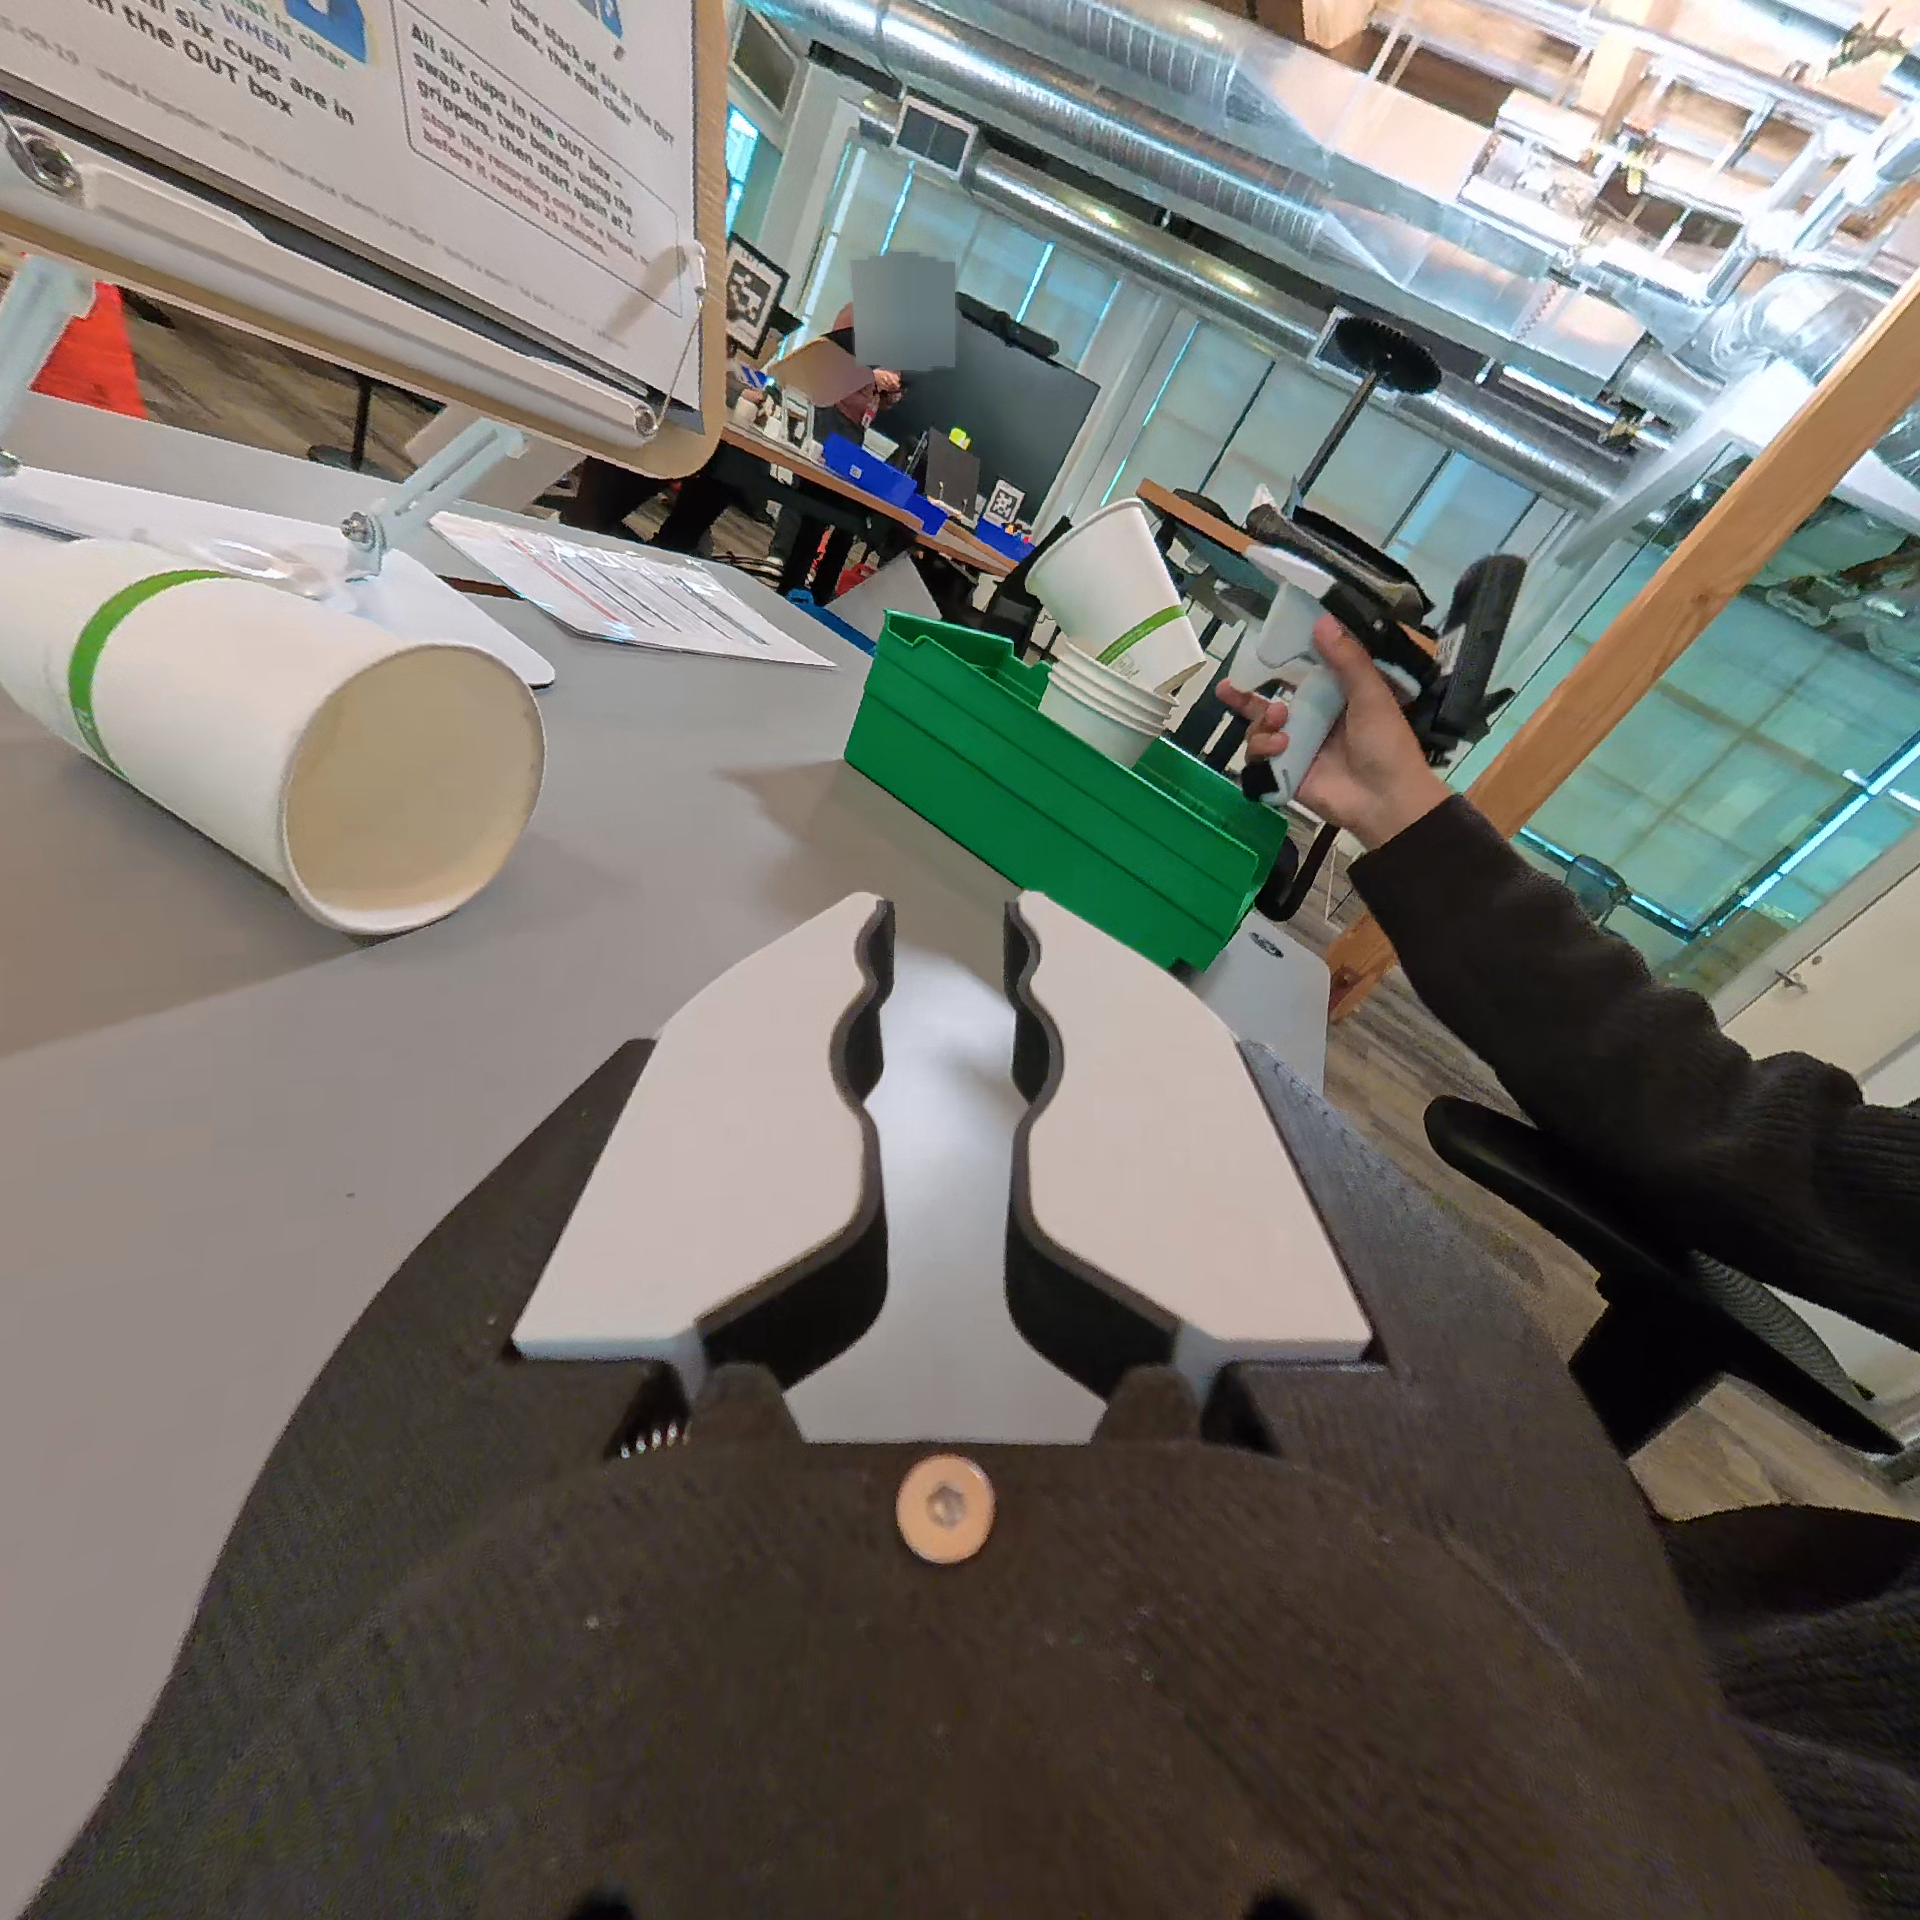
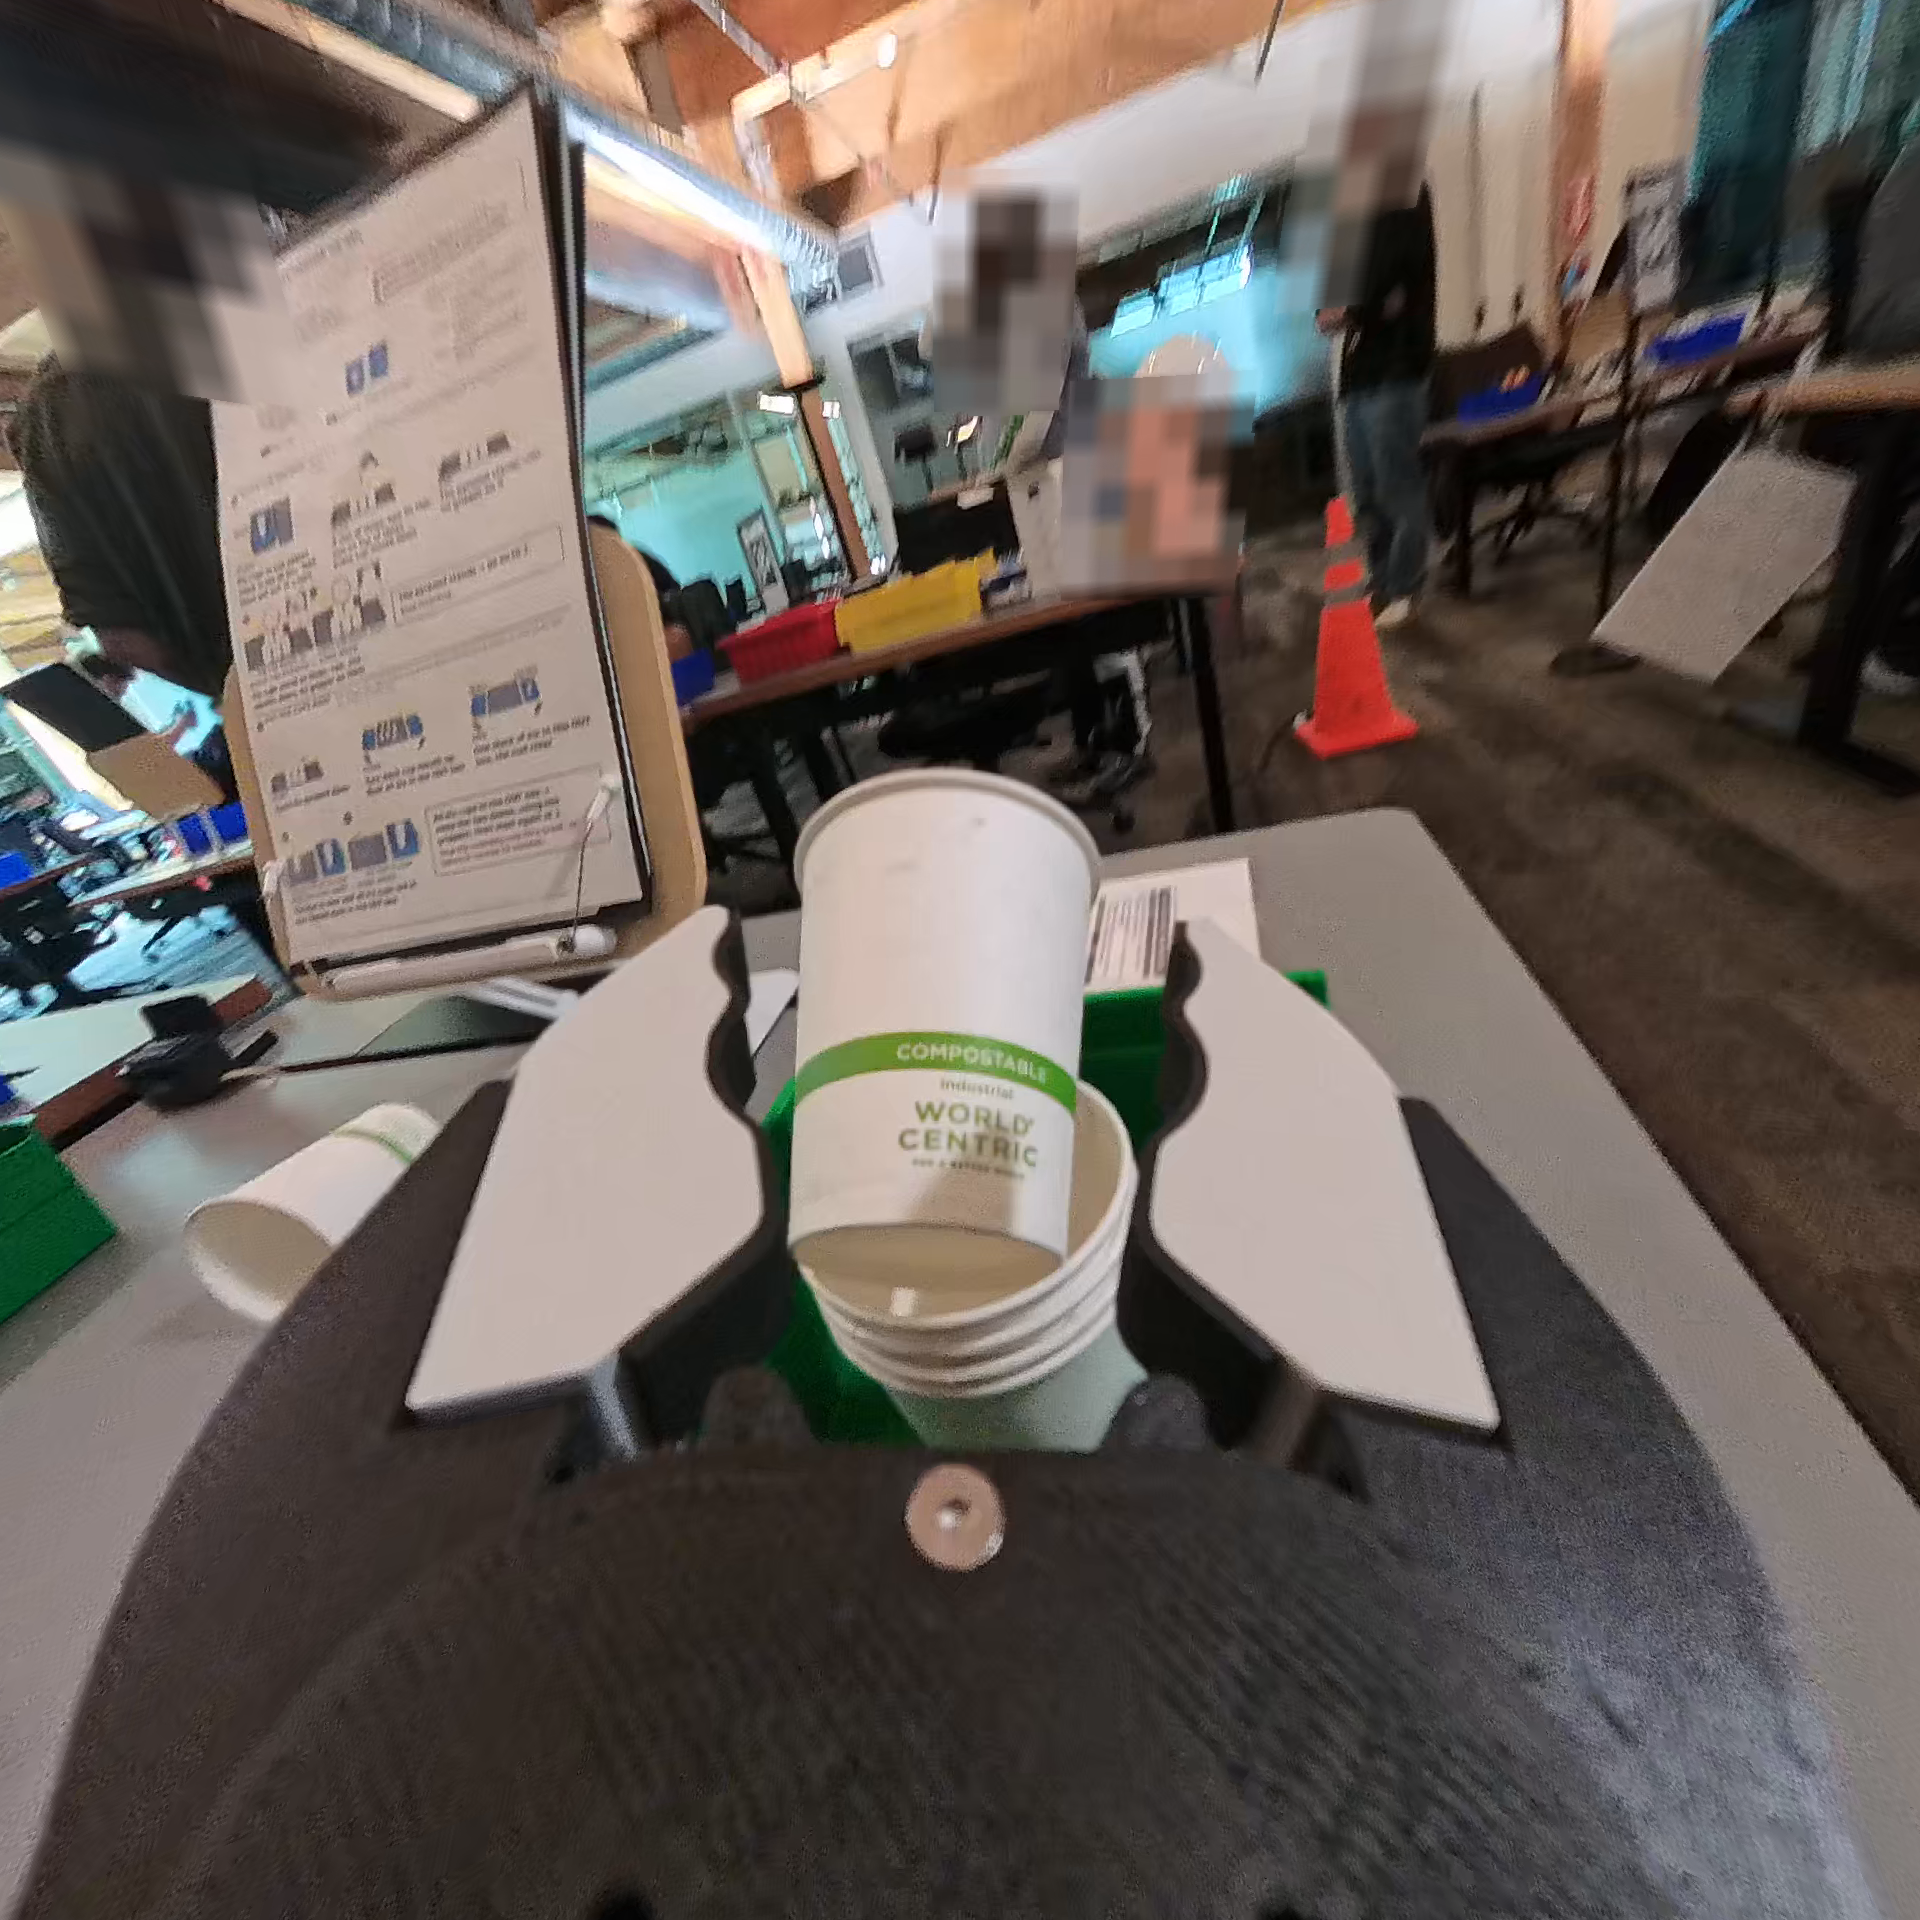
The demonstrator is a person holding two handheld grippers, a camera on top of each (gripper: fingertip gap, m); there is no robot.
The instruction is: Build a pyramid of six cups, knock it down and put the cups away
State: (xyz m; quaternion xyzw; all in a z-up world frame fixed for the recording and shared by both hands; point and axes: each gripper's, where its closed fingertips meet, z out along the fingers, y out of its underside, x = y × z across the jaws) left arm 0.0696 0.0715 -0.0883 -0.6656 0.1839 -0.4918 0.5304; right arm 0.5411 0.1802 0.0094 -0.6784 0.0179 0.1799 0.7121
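Note:
A green bin (image 1: pixel 1039 821) stands on the grey table (image 1: pixel 312 1143) and holds a stack of white paper cups (image 1: pixel 1101 717). A white cup with a green band (image 1: pixel 1117 592) sits tilted in the top of the stack. In the right wrist view my right gripper (image 2: pixel 953 930) is open, with its fingers on either side of this tilted cup (image 2: pixel 935 987) and a small gap on each side. The stack (image 2: pixel 987 1340) and bin (image 2: pixel 1117 1039) lie below it. My left gripper (image 1: pixel 945 925) is open and empty, low over the table. Another cup (image 1: pixel 270 717) lies on its side to its left.
An instruction board on a stand (image 1: pixel 416 156) stands at the back of the table, with a printed sheet (image 1: pixel 623 592) beside it. A second green bin (image 2: pixel 42 1216) is at the far left. A hand (image 1: pixel 1351 748) holds the right gripper. An orange cone (image 2: pixel 1351 644) stands on the floor beyond.

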